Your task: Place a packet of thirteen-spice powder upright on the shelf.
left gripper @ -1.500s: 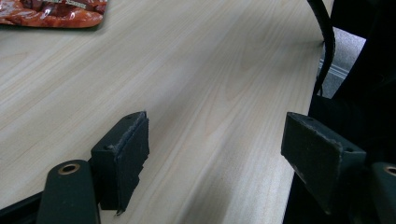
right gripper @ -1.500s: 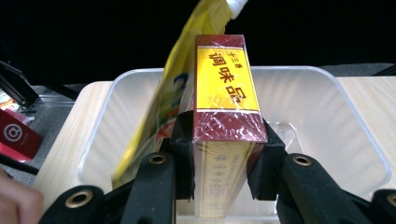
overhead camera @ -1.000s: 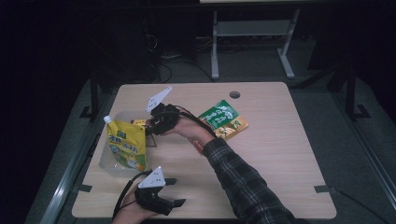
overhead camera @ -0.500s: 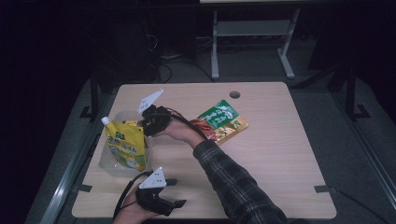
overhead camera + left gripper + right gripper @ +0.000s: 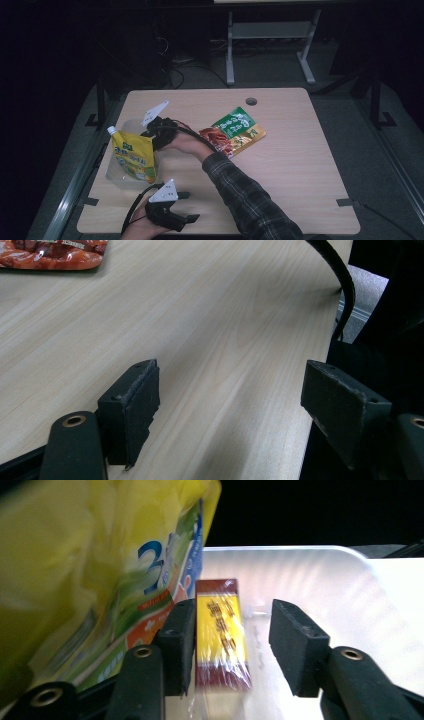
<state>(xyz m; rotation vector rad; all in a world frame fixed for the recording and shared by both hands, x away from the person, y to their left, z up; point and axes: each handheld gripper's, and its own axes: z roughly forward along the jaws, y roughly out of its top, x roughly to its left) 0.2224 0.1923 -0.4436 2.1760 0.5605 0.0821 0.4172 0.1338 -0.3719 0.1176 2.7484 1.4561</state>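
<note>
A yellow spouted pouch [image 5: 132, 155] stands in a clear plastic tub [image 5: 116, 176] at the table's left edge. My right gripper [image 5: 152, 131] reaches across into that tub. In the right gripper view its jaws [image 5: 227, 625] are open around a small red and yellow box [image 5: 221, 635] lying on the tub floor [image 5: 320, 575]. One pad is close against the box and a gap shows at the other. The pouch [image 5: 90, 555] leans just beside that pad. My left gripper [image 5: 189, 206] rests open near the front edge, its jaws [image 5: 230, 395] empty over bare wood.
A green and red snack packet [image 5: 232, 131] lies flat in the middle of the wooden table [image 5: 300, 165], with its corner [image 5: 50, 252] seen from the left gripper. A cable hole [image 5: 251, 101] sits near the far edge. The person's plaid sleeve [image 5: 240, 190] crosses the front middle.
My right gripper has moved left and down from beside the snack packet into the tub by the pouch. The left gripper has stayed put.
</note>
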